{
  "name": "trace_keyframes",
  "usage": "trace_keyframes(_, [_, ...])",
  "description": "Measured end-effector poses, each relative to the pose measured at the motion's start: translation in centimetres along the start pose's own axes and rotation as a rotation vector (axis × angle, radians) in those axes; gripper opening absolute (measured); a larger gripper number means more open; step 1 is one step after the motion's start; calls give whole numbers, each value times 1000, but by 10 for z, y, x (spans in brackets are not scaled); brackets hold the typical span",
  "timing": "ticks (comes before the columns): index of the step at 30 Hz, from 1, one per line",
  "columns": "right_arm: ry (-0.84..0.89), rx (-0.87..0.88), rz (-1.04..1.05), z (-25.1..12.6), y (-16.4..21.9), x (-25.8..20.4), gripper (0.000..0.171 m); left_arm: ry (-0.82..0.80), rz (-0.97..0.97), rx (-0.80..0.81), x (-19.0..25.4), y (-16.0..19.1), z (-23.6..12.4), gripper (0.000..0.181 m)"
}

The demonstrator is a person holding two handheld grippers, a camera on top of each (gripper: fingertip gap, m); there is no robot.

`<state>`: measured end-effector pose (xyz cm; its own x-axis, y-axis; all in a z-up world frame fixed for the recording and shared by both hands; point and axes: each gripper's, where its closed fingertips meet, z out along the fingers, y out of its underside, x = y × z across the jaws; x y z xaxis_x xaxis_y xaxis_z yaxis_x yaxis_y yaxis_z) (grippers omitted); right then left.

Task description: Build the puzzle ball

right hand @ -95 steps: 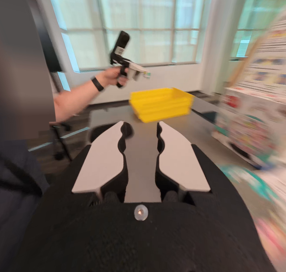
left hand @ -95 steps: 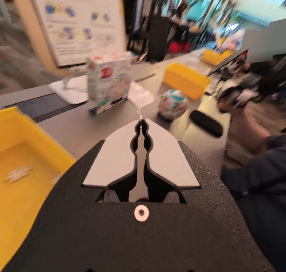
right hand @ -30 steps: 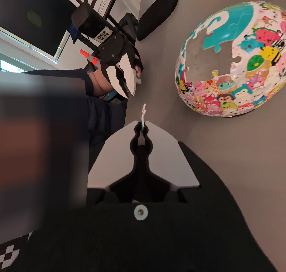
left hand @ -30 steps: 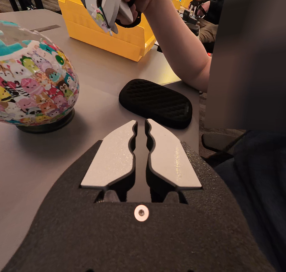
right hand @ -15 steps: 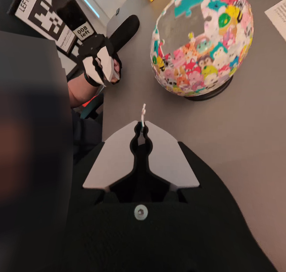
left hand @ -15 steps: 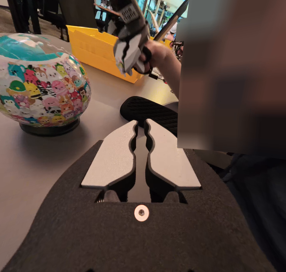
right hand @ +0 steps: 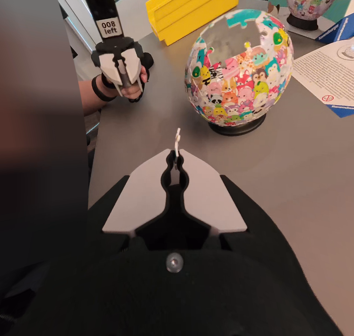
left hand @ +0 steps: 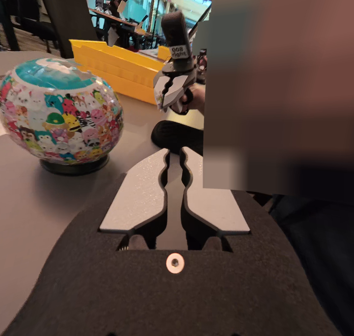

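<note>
Right wrist view: right tongs [right hand: 174, 151] pinch a puzzle piece [right hand: 177, 141] edge-on, its print unreadable; left tongs [right hand: 122, 81], upper left, slightly parted, empty; puzzle ball [right hand: 239, 74] on tabletop [right hand: 249, 164].

I'm working in what looks like an open office or lab hall: a plain grey table [right hand: 249, 173] with a yellow parts bin [left hand: 118, 66] at its far side, dark chairs [left hand: 38, 26] beyond on the left, and far off more long desks [left hand: 118, 20] under a high ceiling.
</note>
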<state>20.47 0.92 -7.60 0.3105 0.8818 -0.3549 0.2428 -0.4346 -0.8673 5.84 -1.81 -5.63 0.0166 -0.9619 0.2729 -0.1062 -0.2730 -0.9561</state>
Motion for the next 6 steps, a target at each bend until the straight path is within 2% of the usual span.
trace_keyframes(1, [-5,11,9,0,0,2,3,-21,16,-22,-4,4,2,9])
trace_keyframes(6, [-73,140,73,-3,-15,8,3,-75,83,-138,-10,15,8,9])
